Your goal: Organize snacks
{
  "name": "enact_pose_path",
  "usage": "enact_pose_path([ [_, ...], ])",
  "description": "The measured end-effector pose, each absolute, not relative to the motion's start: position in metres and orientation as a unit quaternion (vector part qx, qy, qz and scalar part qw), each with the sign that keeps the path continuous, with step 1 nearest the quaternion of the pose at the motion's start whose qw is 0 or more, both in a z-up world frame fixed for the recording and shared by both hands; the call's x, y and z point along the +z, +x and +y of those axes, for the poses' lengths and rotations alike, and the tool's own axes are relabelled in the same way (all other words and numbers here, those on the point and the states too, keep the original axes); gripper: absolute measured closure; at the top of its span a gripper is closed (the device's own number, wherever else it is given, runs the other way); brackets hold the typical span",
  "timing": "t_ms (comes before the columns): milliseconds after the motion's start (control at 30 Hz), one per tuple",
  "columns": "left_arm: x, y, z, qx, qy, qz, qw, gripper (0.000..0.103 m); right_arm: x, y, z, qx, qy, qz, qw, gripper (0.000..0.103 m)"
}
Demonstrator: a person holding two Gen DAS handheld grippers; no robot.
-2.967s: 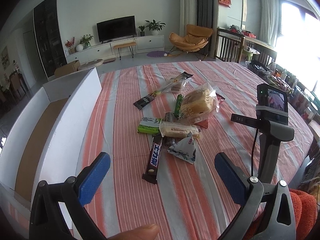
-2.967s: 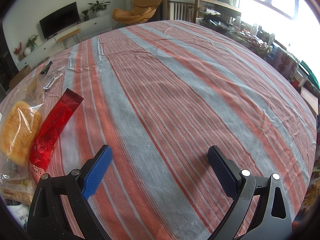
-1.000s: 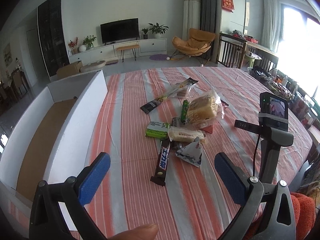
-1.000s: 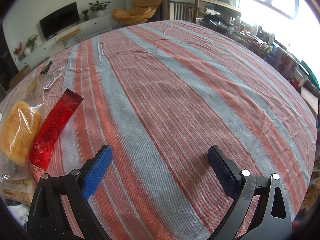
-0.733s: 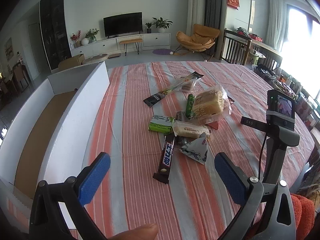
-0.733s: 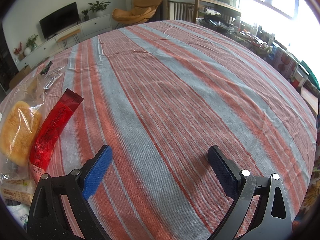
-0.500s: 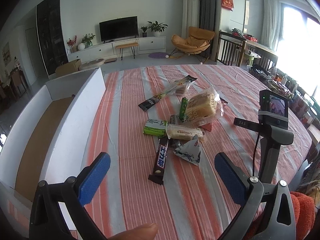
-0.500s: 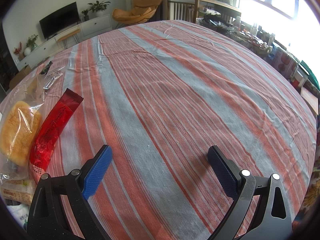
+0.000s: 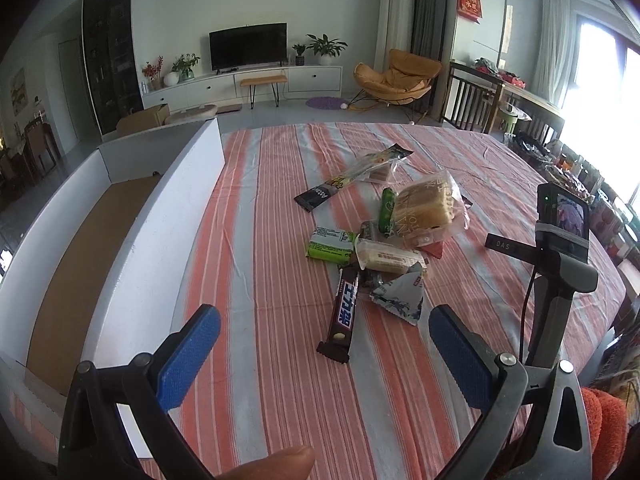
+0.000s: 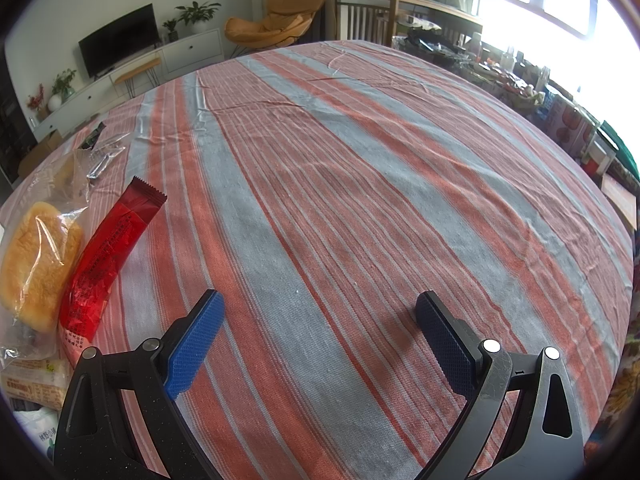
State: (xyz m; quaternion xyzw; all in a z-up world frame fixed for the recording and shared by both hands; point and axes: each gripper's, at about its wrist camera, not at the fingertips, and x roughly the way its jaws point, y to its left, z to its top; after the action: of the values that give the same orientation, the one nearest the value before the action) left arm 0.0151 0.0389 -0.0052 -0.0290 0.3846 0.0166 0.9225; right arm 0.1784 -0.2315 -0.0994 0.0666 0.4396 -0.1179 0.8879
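Snacks lie heaped at the middle of the striped tablecloth [image 9: 280, 208] in the left wrist view: a chocolate bar [image 9: 344, 312] nearest, a green packet [image 9: 330, 244] at its 12 o'clock, a bagged bread loaf [image 9: 426, 208] toward 1 o'clock, and a white box [image 9: 120, 248] with a brown floor well apart at 9 o'clock. Left gripper [image 9: 324, 356] hangs above the cloth, jaws spread wide and empty, the chocolate bar just ahead between them. Right gripper [image 10: 320, 336] is likewise wide and empty over bare cloth, with a red packet [image 10: 108, 252] and a bagged bun [image 10: 38, 264] at its 10 o'clock.
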Motion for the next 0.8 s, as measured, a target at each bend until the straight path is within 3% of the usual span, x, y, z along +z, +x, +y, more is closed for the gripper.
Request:
enact_pose_path([
  [800, -0.006, 0.023, 0.053, 0.035, -0.034, 0.383, 0.922, 0.0, -0.099, 0.179, -0.232, -0.118, 0.067, 0.44, 0.888, 0.005],
])
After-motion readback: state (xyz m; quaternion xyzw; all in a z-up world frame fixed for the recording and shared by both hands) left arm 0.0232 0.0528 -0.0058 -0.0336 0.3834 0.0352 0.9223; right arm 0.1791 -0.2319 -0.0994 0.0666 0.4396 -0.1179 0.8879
